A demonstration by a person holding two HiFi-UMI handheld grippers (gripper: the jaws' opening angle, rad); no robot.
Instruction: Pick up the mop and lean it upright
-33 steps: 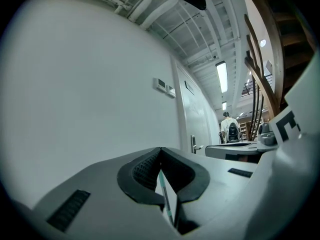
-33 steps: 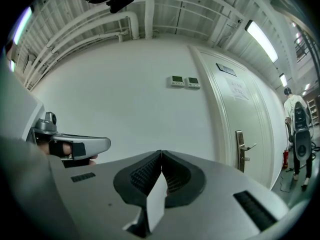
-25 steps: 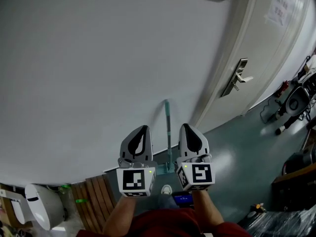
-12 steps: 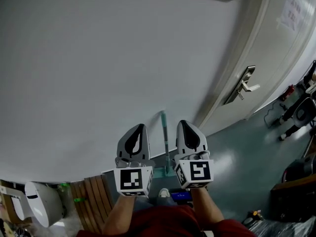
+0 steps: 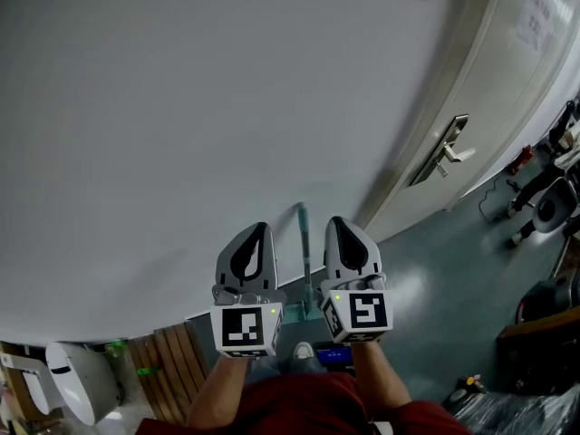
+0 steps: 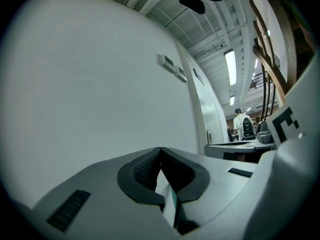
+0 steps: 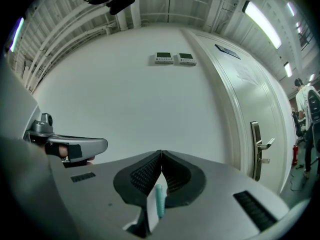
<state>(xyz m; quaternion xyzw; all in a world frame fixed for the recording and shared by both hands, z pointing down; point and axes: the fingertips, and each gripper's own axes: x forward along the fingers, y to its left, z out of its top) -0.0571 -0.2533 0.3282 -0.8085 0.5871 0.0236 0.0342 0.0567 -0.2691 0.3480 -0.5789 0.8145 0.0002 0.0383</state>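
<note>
Matt wall [image 5: 181,107], glossy floor [image 5: 435,270], smooth mop handle [image 5: 304,243] — slatted wood [image 5: 170,370], metal door handle [image 5: 444,156].

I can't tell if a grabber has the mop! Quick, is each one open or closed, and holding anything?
Left gripper: closed, holding nothing.
Right gripper: closed, holding nothing; the mop handle leans on the wall, held by neither.

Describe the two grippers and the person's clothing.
Left gripper and right gripper: light grey tapered shells, black ribbed pads, each with a white cube bearing black square markers and a green light. The person wears a red top.
</note>
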